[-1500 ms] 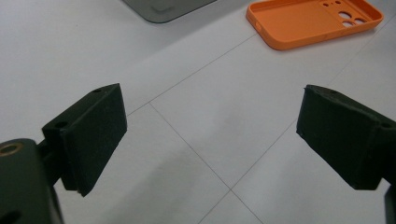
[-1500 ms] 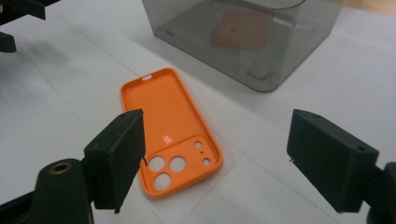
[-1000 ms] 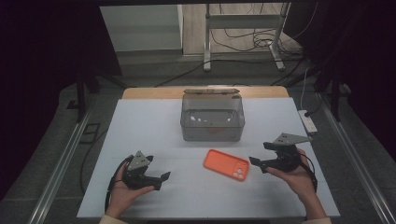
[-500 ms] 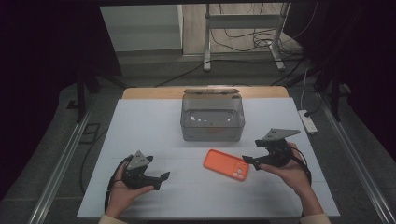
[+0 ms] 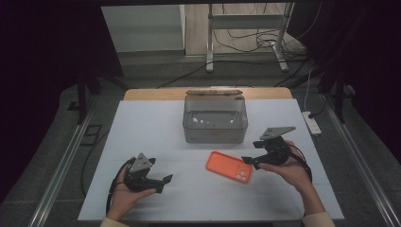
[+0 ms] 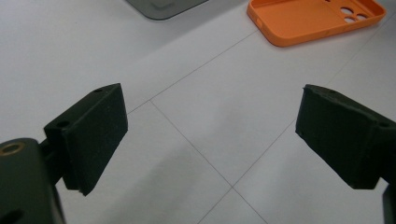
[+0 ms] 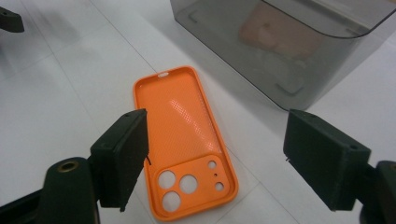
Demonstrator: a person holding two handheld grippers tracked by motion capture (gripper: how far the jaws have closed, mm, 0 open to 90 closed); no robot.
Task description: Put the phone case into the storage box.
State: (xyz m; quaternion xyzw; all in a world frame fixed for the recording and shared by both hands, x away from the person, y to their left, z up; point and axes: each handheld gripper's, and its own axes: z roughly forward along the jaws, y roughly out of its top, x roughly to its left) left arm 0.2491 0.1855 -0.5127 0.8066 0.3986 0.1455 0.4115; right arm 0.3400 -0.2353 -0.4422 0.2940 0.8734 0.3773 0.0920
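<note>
An orange phone case (image 5: 229, 167) lies hollow side up on the white table (image 5: 142, 132), its camera holes toward the right gripper; it also shows as the orange phone case (image 7: 184, 135) and the orange phone case (image 6: 315, 18). My right gripper (image 5: 249, 161) hovers open just right of the case, its jaws standing wide over the camera-hole end (image 7: 215, 161). Behind the case stands a smoky transparent box (image 5: 215, 120). My left gripper (image 5: 163, 182) rests open near the front left, with bare table between its jaws (image 6: 212, 140).
The transparent box (image 7: 289, 42) has something pale and blurred inside it. A white power strip (image 5: 311, 122) lies off the table's right edge. A wooden strip (image 5: 156, 93) runs along the table's far edge.
My right gripper has moved left and toward the orange case, closing the gap to its right end. The left gripper has stayed where it was.
</note>
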